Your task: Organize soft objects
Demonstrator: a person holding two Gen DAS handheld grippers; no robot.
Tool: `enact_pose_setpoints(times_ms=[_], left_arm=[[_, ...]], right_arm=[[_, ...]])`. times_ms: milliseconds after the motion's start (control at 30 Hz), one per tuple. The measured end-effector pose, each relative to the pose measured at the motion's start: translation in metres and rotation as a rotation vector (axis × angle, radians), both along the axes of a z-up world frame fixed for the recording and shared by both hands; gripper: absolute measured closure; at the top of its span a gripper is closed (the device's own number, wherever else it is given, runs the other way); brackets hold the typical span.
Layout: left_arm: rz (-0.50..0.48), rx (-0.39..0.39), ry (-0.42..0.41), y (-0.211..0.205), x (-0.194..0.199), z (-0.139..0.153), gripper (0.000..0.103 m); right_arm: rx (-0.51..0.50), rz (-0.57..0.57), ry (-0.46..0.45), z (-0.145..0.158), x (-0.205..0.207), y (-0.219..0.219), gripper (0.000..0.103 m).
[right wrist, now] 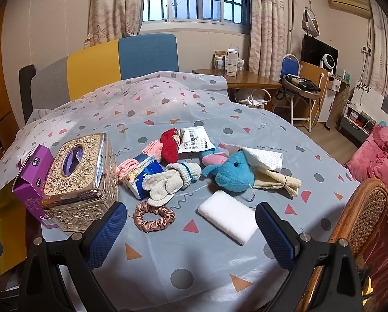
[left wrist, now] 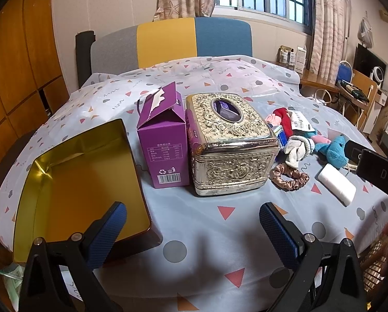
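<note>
A pile of soft things lies on the patterned tablecloth (right wrist: 209, 265): a blue plush toy (right wrist: 233, 173), a cream knitted glove (right wrist: 173, 182), a red plush piece (right wrist: 169, 144), a pink satin scrunchie (right wrist: 153, 215) and a white sponge block (right wrist: 229, 217). The scrunchie (left wrist: 290, 178), plush (left wrist: 333, 149) and sponge (left wrist: 336, 184) also show in the left wrist view. An open gold-lined tin (left wrist: 87, 189) sits at the left. My left gripper (left wrist: 192, 230) is open and empty, between the tin and the ornate box. My right gripper (right wrist: 191, 234) is open and empty, just short of scrunchie and sponge.
An ornate gold tissue box (left wrist: 230, 143) and an open purple carton (left wrist: 162, 143) stand between tin and pile. A tissue pack (right wrist: 144, 175), a white sachet (right wrist: 195, 139) and folded cloths (right wrist: 274, 179) lie in the pile. A wicker chair (right wrist: 360, 208) stands at the right edge.
</note>
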State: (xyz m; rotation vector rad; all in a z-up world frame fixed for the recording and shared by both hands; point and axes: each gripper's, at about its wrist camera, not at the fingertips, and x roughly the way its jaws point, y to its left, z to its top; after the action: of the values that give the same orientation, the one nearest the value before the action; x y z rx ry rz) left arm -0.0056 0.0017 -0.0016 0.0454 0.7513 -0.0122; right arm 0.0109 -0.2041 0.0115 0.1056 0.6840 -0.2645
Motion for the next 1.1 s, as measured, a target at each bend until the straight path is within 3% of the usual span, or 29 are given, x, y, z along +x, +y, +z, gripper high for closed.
enact_pose_setpoints(times_ms=[733,867,1100], left_arm=[[-0.053,0.012,0.023,-0.015,0.006,-0.004,0.0],[-0.113,-0.007,0.034,-0.023,0.009,-0.004,0.0],[-0.354,-0.08,0.149,-0.061,0.03,-0.006,0.0]], right_arm=[[0.006,-0.035,0.005,0.0,0.004,-0.021,0.002],[0.005,-0.047,0.002,0.002,0.005,-0.031,0.002],[0.01,-0.055,0.004,0.009,0.005,-0.063,0.002]])
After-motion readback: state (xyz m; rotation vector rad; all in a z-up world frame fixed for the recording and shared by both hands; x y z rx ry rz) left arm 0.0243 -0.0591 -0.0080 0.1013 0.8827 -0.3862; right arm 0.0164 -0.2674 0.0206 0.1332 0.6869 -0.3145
